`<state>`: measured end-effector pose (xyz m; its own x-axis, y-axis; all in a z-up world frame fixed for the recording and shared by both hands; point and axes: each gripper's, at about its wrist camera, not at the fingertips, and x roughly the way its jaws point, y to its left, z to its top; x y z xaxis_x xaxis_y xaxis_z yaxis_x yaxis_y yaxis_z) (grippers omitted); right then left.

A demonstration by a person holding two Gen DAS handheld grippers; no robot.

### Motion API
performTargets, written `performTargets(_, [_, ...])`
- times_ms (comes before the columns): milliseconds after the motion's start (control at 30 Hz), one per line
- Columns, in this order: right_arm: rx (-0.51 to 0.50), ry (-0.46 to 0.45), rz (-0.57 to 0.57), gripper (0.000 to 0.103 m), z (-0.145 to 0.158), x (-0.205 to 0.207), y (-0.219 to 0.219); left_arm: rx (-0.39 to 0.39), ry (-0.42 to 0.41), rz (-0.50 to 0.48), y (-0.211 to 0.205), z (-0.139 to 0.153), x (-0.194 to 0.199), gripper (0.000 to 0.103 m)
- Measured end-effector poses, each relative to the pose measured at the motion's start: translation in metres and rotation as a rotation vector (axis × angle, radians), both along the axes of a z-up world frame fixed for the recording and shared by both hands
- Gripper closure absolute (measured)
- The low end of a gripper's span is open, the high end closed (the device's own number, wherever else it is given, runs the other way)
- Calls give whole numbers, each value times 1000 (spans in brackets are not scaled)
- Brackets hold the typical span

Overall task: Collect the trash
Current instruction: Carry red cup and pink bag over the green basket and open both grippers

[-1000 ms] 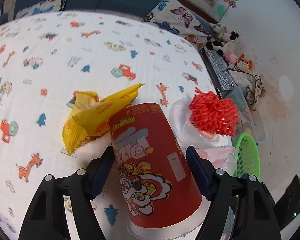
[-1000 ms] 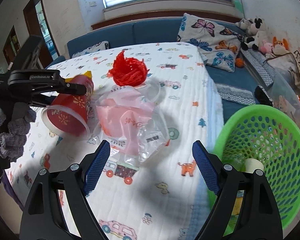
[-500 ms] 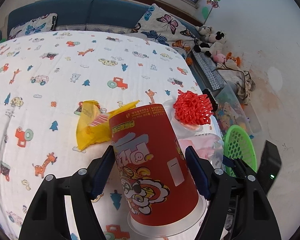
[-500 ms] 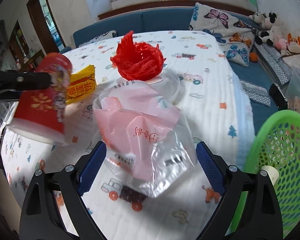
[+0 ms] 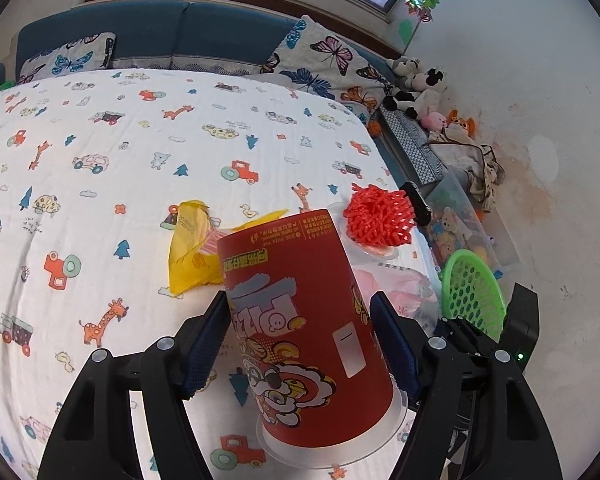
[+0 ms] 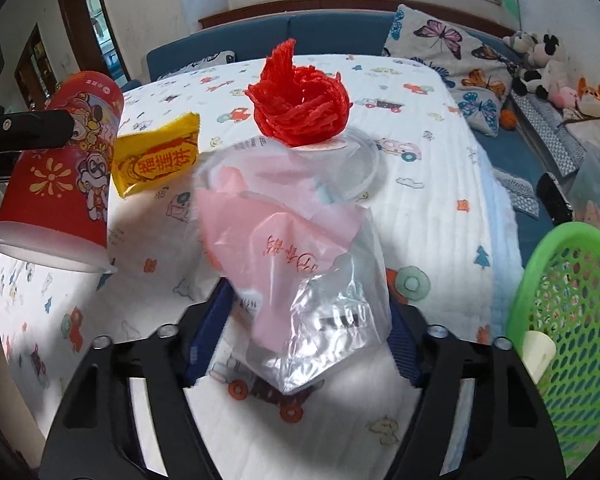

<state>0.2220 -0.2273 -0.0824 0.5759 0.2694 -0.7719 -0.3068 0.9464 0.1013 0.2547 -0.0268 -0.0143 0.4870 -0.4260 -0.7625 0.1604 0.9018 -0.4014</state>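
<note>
My left gripper [image 5: 298,300] is shut on a red printed paper cup [image 5: 300,320], held upside down above the bed. In the right wrist view the cup [image 6: 60,172] hangs at the left with one black finger [image 6: 32,130] across it. My right gripper [image 6: 308,312] has its jaws closing, and both pads press a clear plastic bag [image 6: 292,248] with pink plastic inside. Behind the bag a red mesh net [image 6: 300,108] rests on a clear plastic lid [image 6: 364,160]. A yellow snack wrapper [image 6: 156,160] lies on the sheet to the left.
A green basket [image 6: 572,320] stands off the bed's right edge with a small white cup [image 6: 540,352] inside. A black device [image 6: 552,196] lies on the blue side cushion. Butterfly pillows, soft toys and a clear toy box [image 5: 456,220] line the right wall.
My right gripper moved in over the plastic bag and its jaws narrowed onto it, squeezing it slimmer. My left gripper rose a little with the red cup.
</note>
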Motion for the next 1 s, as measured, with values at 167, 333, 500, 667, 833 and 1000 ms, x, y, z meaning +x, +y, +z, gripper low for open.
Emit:
performTargets(167, [27, -33, -27, 37, 12, -16, -12, -6, -16, -25, -9, 7, -7, 35])
performTargets(333, [39, -61, -69, 38, 24, -32, -29, -13, -36, -54, -21, 15, -14, 35])
performTargets(500, [46, -84, -135, 38, 35, -47, -57, -23, -48, -91, -39, 21, -20, 36])
performTargets(667, [35, -104, -217, 38, 45, -60, -92, -37, -53, -140, -64, 27, -22, 36])
performTargets(833, [24, -108, -300, 38, 48, -76, -128, -53, -55, -191, -94, 32, -23, 36])
performTargets(1000, [-6, -98, -382, 38, 45, -84, -165, -59, -55, -260, -135, 35, -23, 37])
